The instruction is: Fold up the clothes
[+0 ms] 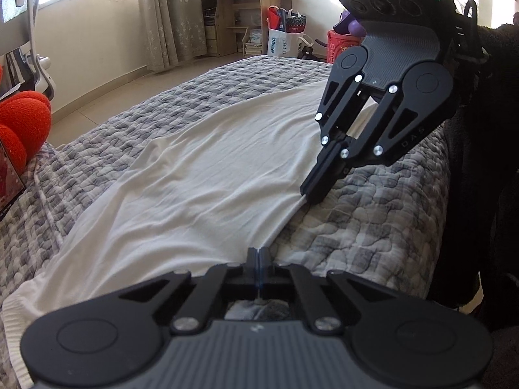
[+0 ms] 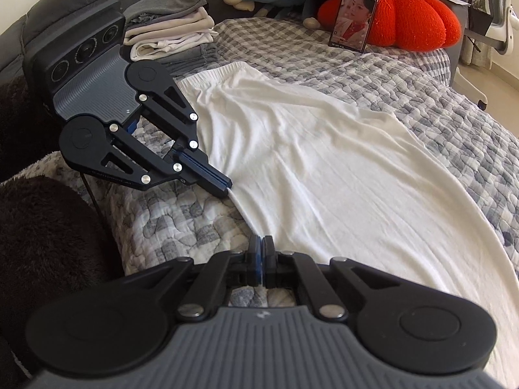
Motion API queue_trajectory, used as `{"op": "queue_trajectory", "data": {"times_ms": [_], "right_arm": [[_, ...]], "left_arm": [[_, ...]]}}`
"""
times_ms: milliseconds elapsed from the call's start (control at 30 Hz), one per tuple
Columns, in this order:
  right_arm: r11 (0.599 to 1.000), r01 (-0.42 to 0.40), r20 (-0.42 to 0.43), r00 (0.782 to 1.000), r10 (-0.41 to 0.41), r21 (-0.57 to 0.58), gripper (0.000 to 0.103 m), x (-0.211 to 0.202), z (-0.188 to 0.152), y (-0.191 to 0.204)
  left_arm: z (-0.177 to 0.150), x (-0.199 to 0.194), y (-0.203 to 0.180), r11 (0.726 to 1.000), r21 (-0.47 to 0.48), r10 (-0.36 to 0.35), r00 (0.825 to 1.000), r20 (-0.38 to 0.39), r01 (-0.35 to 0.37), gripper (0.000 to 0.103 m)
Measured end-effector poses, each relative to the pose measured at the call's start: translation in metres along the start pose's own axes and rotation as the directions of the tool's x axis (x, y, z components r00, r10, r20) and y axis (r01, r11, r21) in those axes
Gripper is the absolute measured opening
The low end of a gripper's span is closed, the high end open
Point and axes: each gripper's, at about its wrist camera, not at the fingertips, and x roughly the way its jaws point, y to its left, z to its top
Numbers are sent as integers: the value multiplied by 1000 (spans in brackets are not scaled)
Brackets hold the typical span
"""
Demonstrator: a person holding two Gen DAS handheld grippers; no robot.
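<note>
Left gripper pinched on near edge of white garment spread on quilted bed; right gripper likewise pinched on it. Fabric thin, light, limp, probably slides; grip seam edge.

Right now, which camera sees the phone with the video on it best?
The right wrist view. The phone stands upright against the red cushion at the far end of the bed, with its lit screen facing the camera. The left wrist view shows only a dark cut-off sliver at its left edge, possibly the phone, beside the cushion.
</note>
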Motion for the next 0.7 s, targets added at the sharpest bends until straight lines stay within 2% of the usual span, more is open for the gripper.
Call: {"op": "queue_trajectory", "data": {"times_ms": [167, 233, 300, 333, 433, 533, 633, 700], "right_arm": [[1000, -14, -5, 1000, 14, 9, 11, -4, 2, 0], [1000, -23, 4, 1000, 23, 11, 11, -11, 2, -2], [1000, -12, 30, 999, 11, 26, 11, -19, 3, -8], [999, 2, 41, 999, -3, 37, 11, -23, 3, -12], [996, 59, 82, 995, -65, 66, 12, -29, 5, -23], [989, 90, 124, 987, -105, 117, 12, -27, 11, -40], [983, 107, 139, 982, -127, 148, 12, -15, 21, -50], [983, 100, 146, 982, -123, 156, 12, -6, 29, -52]], "left_arm": [[7, -3, 5, 999, -16, -45, 999, -12, 45, 4], [12, -7, 7, 995, -32, -91, 996, 9, 91, 12], [16, -9, 11, 993, -48, -109, 992, 58, 112, 34], [19, -10, 12, 992, -53, -106, 991, 86, 110, 36], [28, -2, 18, 993, -62, -94, 988, 124, 103, 36], [33, 17, 25, 989, -79, -118, 986, 120, 128, 36], [29, 36, 28, 981, -110, -152, 985, 83, 161, 34], [21, 36, 27, 975, -129, -168, 979, 114, 182, 34]]}}
